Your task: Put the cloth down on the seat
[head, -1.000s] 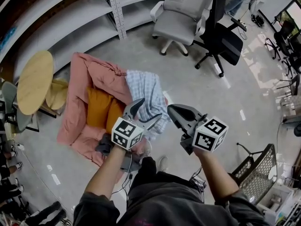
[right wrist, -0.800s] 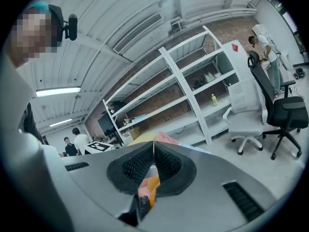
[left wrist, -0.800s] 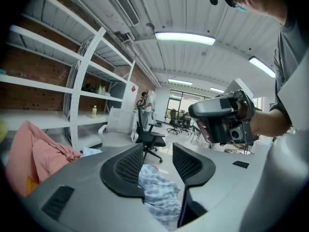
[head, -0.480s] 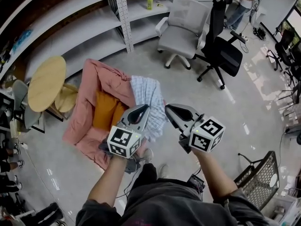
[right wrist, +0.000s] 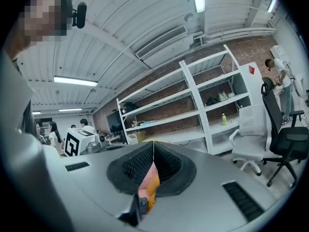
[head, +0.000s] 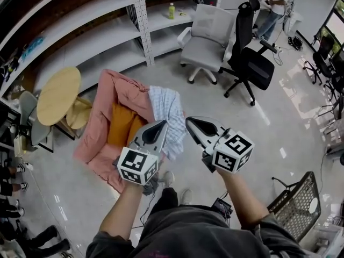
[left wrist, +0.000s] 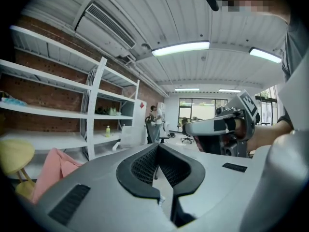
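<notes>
The blue-and-white checked cloth [head: 165,109] lies draped over the right side of the low seat [head: 99,130], which is covered in pink fabric and holds an orange cushion [head: 122,123]. My left gripper [head: 163,123] hovers above the cloth's near edge, its jaws shut with nothing between them; the left gripper view shows its tips [left wrist: 157,146] meeting. My right gripper [head: 188,120] is held just to the right, level with it, also shut and empty [right wrist: 153,143]. Neither gripper touches the cloth. A strip of the pink seat [left wrist: 53,168] shows at that view's left.
A round wooden table [head: 58,94] stands left of the seat. White shelving [head: 142,20] runs along the back with a green bottle [head: 171,11]. A white office chair [head: 207,39] and a black one [head: 252,58] stand behind. A wire basket [head: 298,206] sits at lower right.
The left gripper's jaws, open a second ago over the cloth's edge, have shut empty. Both grippers have risen slightly; the cloth stays on the seat.
</notes>
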`<move>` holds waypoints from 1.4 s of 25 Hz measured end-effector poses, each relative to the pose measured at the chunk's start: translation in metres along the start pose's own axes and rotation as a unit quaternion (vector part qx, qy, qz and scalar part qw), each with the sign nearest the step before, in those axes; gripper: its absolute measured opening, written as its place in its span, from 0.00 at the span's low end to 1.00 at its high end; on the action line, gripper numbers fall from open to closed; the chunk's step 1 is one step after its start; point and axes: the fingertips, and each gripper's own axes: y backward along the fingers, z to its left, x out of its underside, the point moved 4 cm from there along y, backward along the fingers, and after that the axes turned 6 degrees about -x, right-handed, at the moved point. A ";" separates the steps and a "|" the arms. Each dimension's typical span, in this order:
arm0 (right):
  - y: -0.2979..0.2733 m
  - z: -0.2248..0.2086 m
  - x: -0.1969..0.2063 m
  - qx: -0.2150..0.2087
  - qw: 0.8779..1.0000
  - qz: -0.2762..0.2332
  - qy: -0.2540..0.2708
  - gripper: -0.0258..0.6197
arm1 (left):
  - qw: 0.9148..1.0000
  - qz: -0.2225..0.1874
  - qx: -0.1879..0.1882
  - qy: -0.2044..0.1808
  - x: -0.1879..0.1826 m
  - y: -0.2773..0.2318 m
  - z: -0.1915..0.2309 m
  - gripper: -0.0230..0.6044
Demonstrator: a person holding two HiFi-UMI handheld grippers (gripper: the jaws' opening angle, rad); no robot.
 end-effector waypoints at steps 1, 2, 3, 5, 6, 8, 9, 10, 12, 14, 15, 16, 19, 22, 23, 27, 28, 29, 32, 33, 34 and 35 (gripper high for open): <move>0.001 0.003 0.000 0.000 1.000 0.000 0.005 0.07 | 1.000 -0.003 -0.001 0.000 -0.002 0.002 -0.003 0.05; 0.003 0.006 -0.001 0.000 1.000 0.000 0.010 0.07 | 1.000 -0.004 -0.003 -0.001 -0.002 0.004 -0.005 0.05; 0.004 0.008 -0.001 0.000 1.000 0.001 0.016 0.07 | 1.000 -0.005 -0.003 -0.002 -0.003 0.005 -0.007 0.05; 0.005 0.011 0.000 0.001 1.000 0.005 0.023 0.07 | 1.000 -0.003 -0.003 -0.004 -0.001 0.005 -0.011 0.05; 0.005 0.011 0.002 0.001 1.000 0.006 0.023 0.06 | 1.000 -0.002 -0.003 -0.004 0.000 0.006 -0.012 0.05; 0.005 0.011 0.004 0.001 1.000 0.009 0.019 0.06 | 1.000 0.000 -0.005 -0.003 0.001 0.008 -0.012 0.05; 0.005 0.011 0.005 0.001 1.000 0.010 0.017 0.06 | 1.000 0.001 -0.006 -0.002 0.002 0.009 -0.011 0.05; 0.004 0.011 0.006 0.001 1.000 0.011 0.015 0.06 | 1.000 0.002 -0.007 -0.002 0.003 0.010 -0.010 0.05; 0.003 0.009 0.008 0.002 1.000 0.013 0.012 0.06 | 1.000 0.005 -0.009 -0.001 0.005 0.011 -0.008 0.05; 0.001 0.007 0.008 0.003 1.000 0.014 0.011 0.06 | 1.000 0.006 -0.010 -0.001 0.006 0.011 -0.006 0.05; -0.001 0.007 0.008 0.004 1.000 0.015 0.012 0.06 | 1.000 0.007 -0.010 -0.002 0.006 0.010 -0.004 0.05; -0.002 0.006 0.007 0.004 1.000 0.015 0.013 0.06 | 1.000 0.006 -0.010 -0.002 0.005 0.009 -0.003 0.05; -0.009 0.004 0.004 0.004 1.000 0.018 0.018 0.06 | 1.000 0.006 -0.011 0.000 0.003 0.005 0.003 0.05; -0.015 0.003 0.004 0.006 1.000 0.020 0.019 0.06 | 1.000 0.008 -0.009 0.001 0.003 0.002 0.008 0.05; -0.017 0.002 0.004 0.007 1.000 0.021 0.018 0.06 | 1.000 0.008 -0.008 0.002 0.004 0.001 0.009 0.05; -0.018 -0.003 0.007 0.009 1.000 0.020 0.014 0.06 | 1.000 0.013 -0.007 0.006 0.009 -0.003 0.009 0.05; -0.018 -0.004 0.007 0.010 1.000 0.020 0.014 0.06 | 1.000 0.014 -0.007 0.007 0.011 -0.004 0.009 0.05; -0.018 -0.006 0.007 0.011 1.000 0.020 0.013 0.06 | 1.000 0.014 -0.007 0.007 0.011 -0.005 0.010 0.05; -0.019 -0.009 0.007 0.013 1.000 0.021 0.010 0.06 | 1.000 0.016 -0.006 0.008 0.011 -0.008 0.012 0.05; -0.020 -0.010 0.007 0.013 1.000 0.021 0.009 0.06 | 1.000 0.016 -0.005 0.009 0.010 -0.009 0.012 0.05; -0.020 -0.010 0.007 0.014 1.000 0.022 0.009 0.06 | 1.000 0.016 -0.005 0.010 0.010 -0.009 0.012 0.05; -0.020 -0.011 0.007 0.014 1.000 0.022 0.009 0.06 | 1.000 0.016 -0.005 0.010 0.011 -0.010 0.012 0.05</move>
